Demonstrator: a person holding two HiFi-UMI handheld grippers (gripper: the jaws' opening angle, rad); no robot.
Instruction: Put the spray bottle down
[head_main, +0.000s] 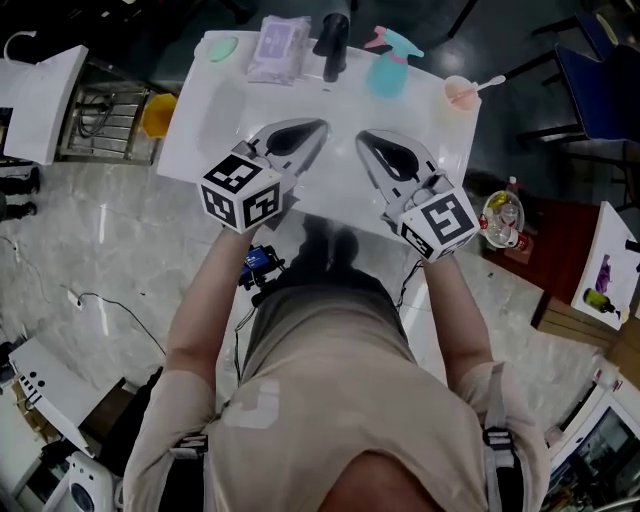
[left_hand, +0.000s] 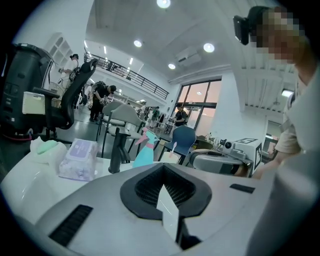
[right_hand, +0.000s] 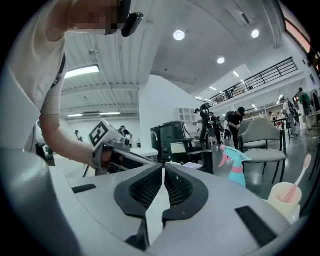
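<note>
The teal spray bottle (head_main: 388, 62) with a pink trigger stands upright at the far edge of the white table (head_main: 200, 130), with neither gripper touching it. It also shows in the left gripper view (left_hand: 145, 151) and the right gripper view (right_hand: 235, 169). My left gripper (head_main: 318, 126) hovers over the table's near middle, jaws shut with nothing between them (left_hand: 162, 166). My right gripper (head_main: 362, 136) is beside it, well short of the bottle, also shut and empty (right_hand: 163, 165).
Along the far edge stand a green pad (head_main: 222, 48), a pack of wipes (head_main: 278, 48), a black bottle (head_main: 335, 45) and a cup with a toothbrush (head_main: 462, 92). A yellow bin (head_main: 158, 114) sits on the floor at the left. Chairs stand beyond the table.
</note>
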